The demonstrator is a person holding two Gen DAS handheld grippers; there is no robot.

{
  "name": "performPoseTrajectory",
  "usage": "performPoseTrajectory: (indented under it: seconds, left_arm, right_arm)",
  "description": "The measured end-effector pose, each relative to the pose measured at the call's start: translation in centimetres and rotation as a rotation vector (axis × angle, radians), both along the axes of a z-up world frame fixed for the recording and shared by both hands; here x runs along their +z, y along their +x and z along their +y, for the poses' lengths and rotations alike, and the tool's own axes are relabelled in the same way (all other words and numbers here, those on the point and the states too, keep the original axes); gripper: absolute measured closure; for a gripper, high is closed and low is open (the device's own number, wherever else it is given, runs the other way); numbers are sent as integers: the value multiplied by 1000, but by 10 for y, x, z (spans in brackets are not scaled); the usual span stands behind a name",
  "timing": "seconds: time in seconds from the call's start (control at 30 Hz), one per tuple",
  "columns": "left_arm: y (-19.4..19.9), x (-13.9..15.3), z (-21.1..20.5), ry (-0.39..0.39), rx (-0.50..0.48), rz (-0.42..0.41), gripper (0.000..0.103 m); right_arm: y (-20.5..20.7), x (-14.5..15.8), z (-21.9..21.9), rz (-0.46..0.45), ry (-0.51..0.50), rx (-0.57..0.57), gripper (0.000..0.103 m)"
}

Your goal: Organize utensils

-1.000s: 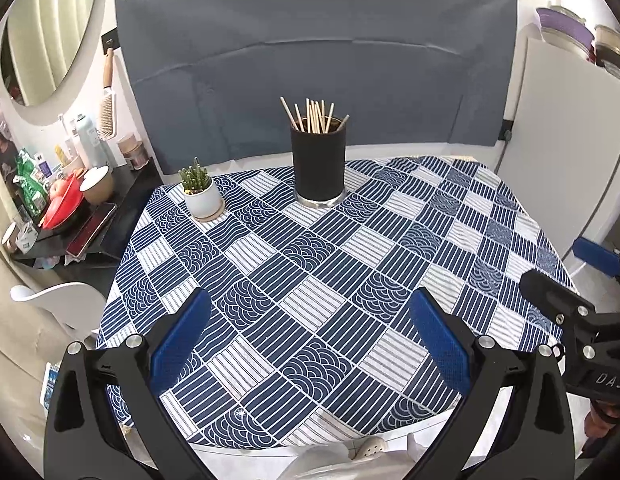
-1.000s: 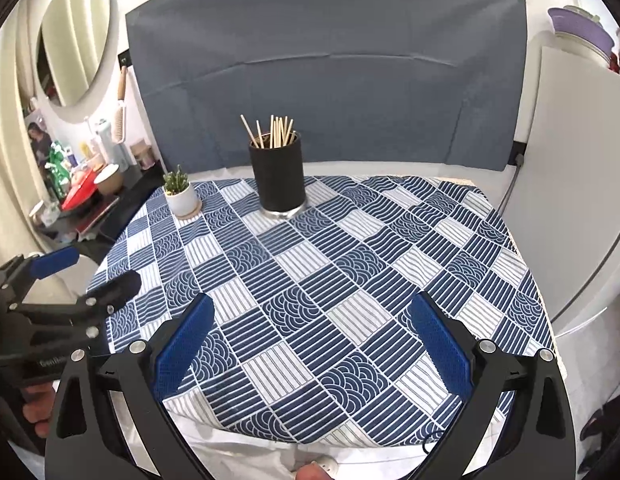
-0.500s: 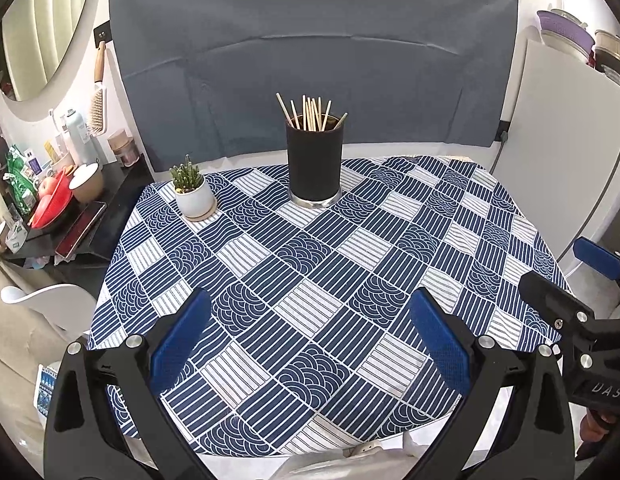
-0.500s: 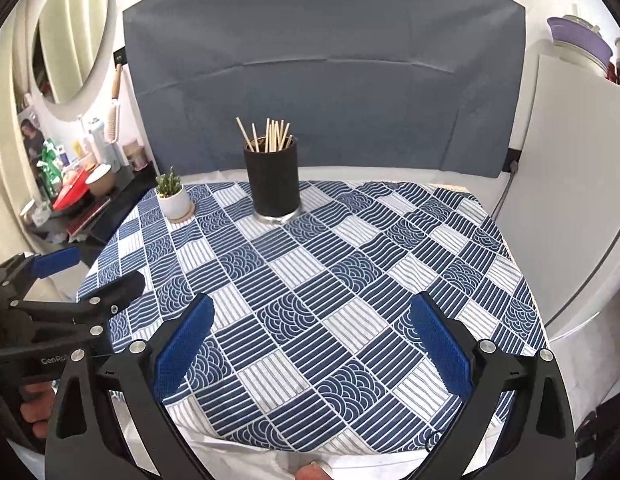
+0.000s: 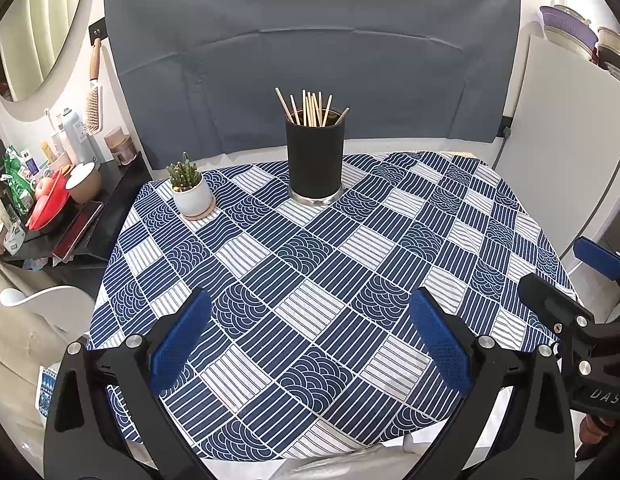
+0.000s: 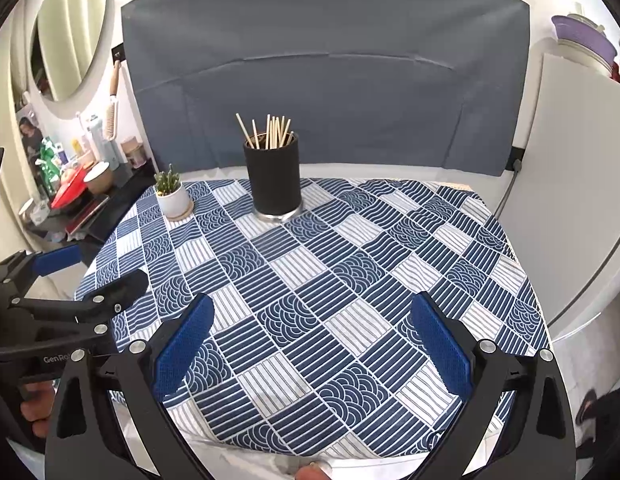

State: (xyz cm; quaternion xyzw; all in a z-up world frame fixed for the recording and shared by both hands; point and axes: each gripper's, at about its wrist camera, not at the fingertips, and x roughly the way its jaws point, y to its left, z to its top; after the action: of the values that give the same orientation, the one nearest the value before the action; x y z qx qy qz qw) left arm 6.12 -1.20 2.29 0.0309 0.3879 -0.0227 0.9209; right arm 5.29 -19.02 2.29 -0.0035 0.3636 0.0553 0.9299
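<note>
Left gripper [image 5: 310, 344]: your blue pads are spread wide apart with nothing between them – it hangs over the near edge of the counter, pointing at the holder.
Right gripper [image 6: 311, 344]: same deal, pads wide apart and empty, over the near edge a bit to the right. You can see each gripper in the other's view, so they sit side by side but not touching.
Chopsticks [image 5: 310, 106]: the light wooden sticks all stand bunched in the holder, tips fanning out a little above the rim.
Holder [image 5: 314, 156]: black cylinder with a shiny metal base, upright at the far side of the counter, well apart from both your grippers.
Counter [image 6: 349, 280]: covered in a blue and white patchwork cloth, and the whole stretch between your grippers and the holder is just cloth.
Potted plant [image 5: 188, 190]: small cactus-looking thing in a white pot on a round coaster, left of the holder – near it, not touching.
Backdrop [image 5: 310, 52]: dark grey sheet hanging behind the counter.
Side shelf [image 5: 90, 216]: off to the left, crowded with bottles, a red dish and a bowl.
</note>
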Motion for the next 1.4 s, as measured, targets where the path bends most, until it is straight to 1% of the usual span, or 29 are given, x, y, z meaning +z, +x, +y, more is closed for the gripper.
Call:
performPoseTrajectory:
  seconds: [0.43, 0.83, 1.13, 1.4]
  left_arm:
    - [1, -2, 1, -7, -2, 14, 6]
    - [0, 1, 5, -21, 20, 3, 6]
    - [0, 0, 2, -25, 13, 2, 6]
    - [0, 1, 4, -30, 31, 0, 6]
  right_arm:
    - [2, -1, -1, 3, 9, 12, 8]
    - [0, 3, -1, -26, -3, 17, 8]
    - [1, 5, -2, -30, -5, 32, 8]
    - [3, 6, -3, -31, -7, 35, 8]
